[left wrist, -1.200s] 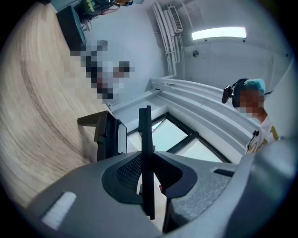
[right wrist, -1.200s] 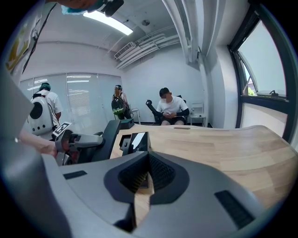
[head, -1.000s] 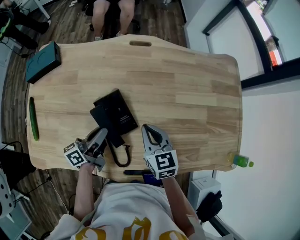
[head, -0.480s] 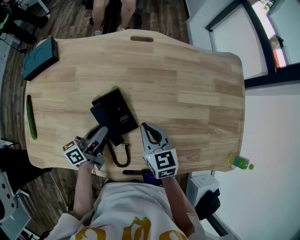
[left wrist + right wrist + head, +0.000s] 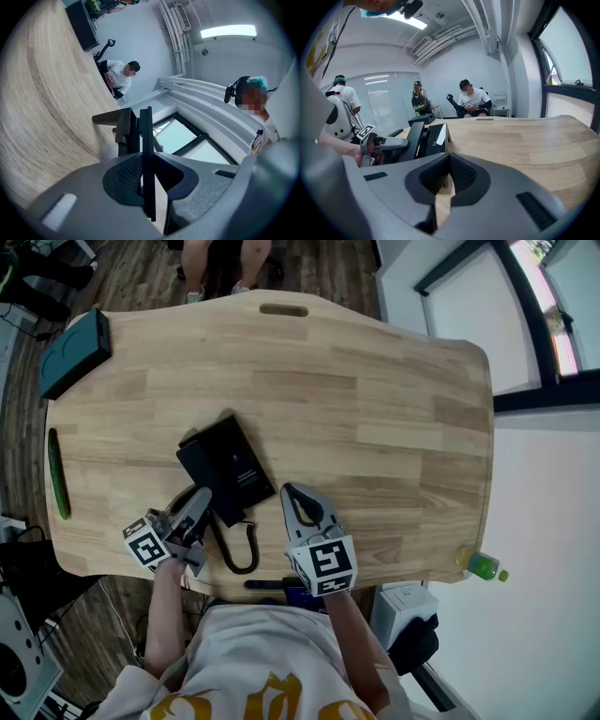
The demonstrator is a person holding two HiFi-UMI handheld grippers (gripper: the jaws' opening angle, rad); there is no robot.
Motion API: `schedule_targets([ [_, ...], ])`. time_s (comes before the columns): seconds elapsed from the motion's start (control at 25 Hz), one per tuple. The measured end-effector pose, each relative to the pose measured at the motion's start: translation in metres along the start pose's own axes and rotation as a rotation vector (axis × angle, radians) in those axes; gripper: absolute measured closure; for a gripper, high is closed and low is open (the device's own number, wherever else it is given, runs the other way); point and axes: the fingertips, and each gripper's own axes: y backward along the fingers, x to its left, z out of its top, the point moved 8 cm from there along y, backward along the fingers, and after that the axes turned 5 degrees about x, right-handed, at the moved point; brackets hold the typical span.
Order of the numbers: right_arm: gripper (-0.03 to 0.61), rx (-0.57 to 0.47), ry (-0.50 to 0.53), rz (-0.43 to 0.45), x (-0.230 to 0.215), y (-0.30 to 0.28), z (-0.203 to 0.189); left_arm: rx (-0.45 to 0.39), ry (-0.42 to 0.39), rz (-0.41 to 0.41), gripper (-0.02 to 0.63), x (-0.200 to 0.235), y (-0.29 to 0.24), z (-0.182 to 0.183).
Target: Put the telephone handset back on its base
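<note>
The black telephone base (image 5: 241,463) lies left of the middle of the wooden table (image 5: 375,399). Its handset (image 5: 208,486) rests along the base's left side. A coiled cord (image 5: 240,554) loops toward the near edge. My left gripper (image 5: 199,505) is turned on its side at the handset's near end. In the left gripper view its jaws are shut on a thin black edge of the handset (image 5: 148,136). My right gripper (image 5: 292,495) hovers just right of the base, shut and holding nothing. The right gripper view shows the base (image 5: 433,136), the handset (image 5: 414,136) and the left gripper (image 5: 396,143).
A teal box (image 5: 73,341) sits at the far left corner. A green strip (image 5: 56,474) lies along the left edge. A green bottle (image 5: 483,563) stands beyond the near right corner. A person (image 5: 220,254) sits at the far side.
</note>
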Motion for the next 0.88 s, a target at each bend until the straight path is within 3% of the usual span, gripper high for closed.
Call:
schedule_targets([
  [0.56, 0.574, 0.021, -0.001, 0.019, -0.004, -0.008, -0.004, -0.029, 0.040, 0.000, 0.541, 0.009, -0.001, 0.004],
  [0.88, 0.574, 0.017, -0.023, 0.023, -0.010, -0.007, -0.005, 0.035, 0.030, 0.047, 0.541, 0.007, -0.006, 0.006],
])
